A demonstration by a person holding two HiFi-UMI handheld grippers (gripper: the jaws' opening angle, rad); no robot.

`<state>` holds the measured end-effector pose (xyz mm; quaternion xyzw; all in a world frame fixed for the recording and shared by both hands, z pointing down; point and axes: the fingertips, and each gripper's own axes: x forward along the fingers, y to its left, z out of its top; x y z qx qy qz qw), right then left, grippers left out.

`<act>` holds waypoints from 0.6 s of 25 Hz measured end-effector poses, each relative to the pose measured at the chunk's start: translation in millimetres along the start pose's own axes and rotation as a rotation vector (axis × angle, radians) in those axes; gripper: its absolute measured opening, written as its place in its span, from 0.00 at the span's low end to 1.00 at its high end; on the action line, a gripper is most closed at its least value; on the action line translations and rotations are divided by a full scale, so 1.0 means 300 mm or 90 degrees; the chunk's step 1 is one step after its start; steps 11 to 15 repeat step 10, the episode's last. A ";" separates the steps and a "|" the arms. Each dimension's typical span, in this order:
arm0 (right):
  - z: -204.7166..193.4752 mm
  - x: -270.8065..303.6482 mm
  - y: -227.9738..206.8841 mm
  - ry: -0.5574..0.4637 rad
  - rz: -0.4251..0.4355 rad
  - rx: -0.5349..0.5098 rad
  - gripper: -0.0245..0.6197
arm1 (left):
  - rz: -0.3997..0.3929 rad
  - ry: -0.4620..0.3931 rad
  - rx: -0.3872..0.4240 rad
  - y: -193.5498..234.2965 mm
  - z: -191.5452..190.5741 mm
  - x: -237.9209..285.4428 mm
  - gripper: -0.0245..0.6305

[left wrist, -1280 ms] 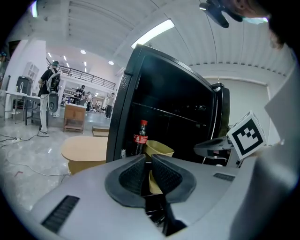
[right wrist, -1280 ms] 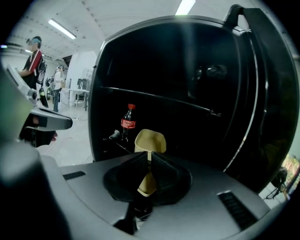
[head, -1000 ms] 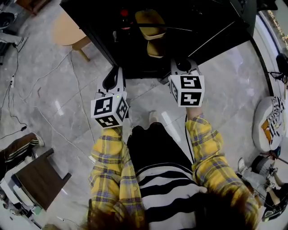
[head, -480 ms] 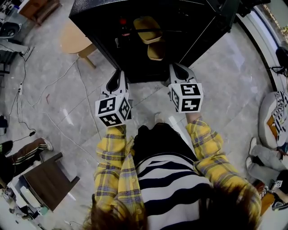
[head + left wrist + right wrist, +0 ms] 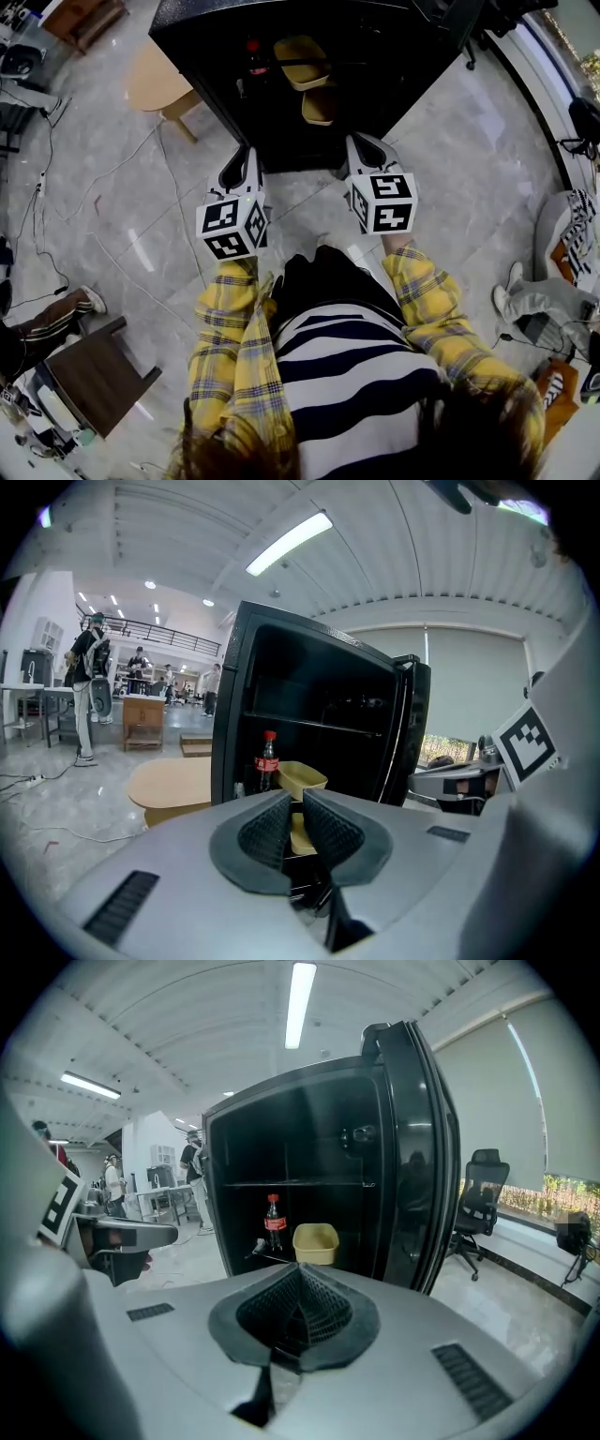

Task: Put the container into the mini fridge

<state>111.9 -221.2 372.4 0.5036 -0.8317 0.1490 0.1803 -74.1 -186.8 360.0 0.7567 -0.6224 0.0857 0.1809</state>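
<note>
The black mini fridge [image 5: 206,37] stands open at the top of the head view. A yellow container [image 5: 302,61] sits on its shelf beside a red-capped cola bottle [image 5: 253,47]; a second yellowish tub [image 5: 321,105] lies lower down. My left gripper [image 5: 236,169] and right gripper [image 5: 367,155] hover side by side just outside the fridge front, both empty. In the left gripper view the left gripper [image 5: 295,794] shows a narrow gap, with the container [image 5: 302,778] beyond it. In the right gripper view the right gripper [image 5: 298,1269] has its pads pressed together below the container [image 5: 315,1242].
The fridge door [image 5: 417,1157] stands swung open on the right. A round wooden table [image 5: 155,80] is left of the fridge. A dark stool [image 5: 94,380] and cables [image 5: 56,202] lie on the floor at left. A seated person's legs [image 5: 539,309] are at right; an office chair [image 5: 478,1204] stands behind the door.
Both grippers have drawn back a little from the fridge front toward the person. The head view has shifted, and the person at the right edge has moved.
</note>
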 end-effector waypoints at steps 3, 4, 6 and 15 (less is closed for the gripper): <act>0.009 0.002 -0.005 -0.006 0.004 0.000 0.08 | 0.000 -0.003 0.005 -0.005 -0.004 -0.010 0.11; 0.012 0.005 -0.007 -0.008 0.005 0.001 0.08 | 0.002 -0.003 0.005 -0.003 -0.005 -0.012 0.11; 0.016 0.008 -0.013 -0.011 0.004 0.001 0.08 | 0.007 -0.004 0.004 0.003 -0.008 -0.019 0.11; 0.023 -0.005 -0.014 -0.016 0.002 0.004 0.08 | 0.016 -0.007 -0.005 0.015 -0.004 -0.049 0.11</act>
